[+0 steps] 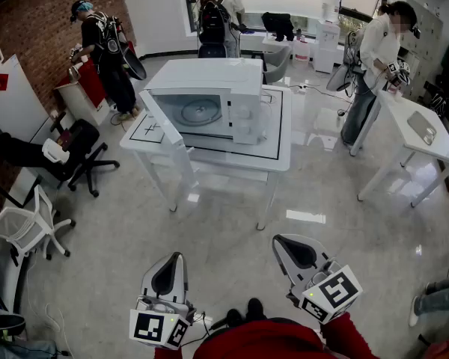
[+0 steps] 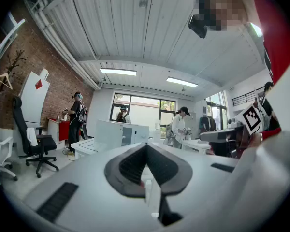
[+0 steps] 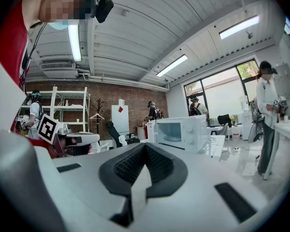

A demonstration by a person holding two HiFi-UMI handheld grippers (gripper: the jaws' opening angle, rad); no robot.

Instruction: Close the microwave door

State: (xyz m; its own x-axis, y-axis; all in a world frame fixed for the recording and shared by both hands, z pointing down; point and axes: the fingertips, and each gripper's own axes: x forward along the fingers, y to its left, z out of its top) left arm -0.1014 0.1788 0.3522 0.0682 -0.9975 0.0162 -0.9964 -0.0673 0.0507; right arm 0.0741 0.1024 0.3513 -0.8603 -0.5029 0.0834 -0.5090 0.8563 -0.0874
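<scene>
Low in the head view, both pairs of jaws are pressed together, holding nothing. The left gripper (image 1: 170, 271) and right gripper (image 1: 295, 253) are held level, side by side, well short of the microwave (image 1: 217, 99), whose door (image 1: 165, 132) hangs open on the white table (image 1: 278, 152).

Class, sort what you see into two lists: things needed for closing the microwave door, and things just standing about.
Needed:
- microwave
- open door
- left tongs, shut and empty
- right tongs, shut and empty

Standing about:
- black office chair
- white mesh chair
- side table
</scene>
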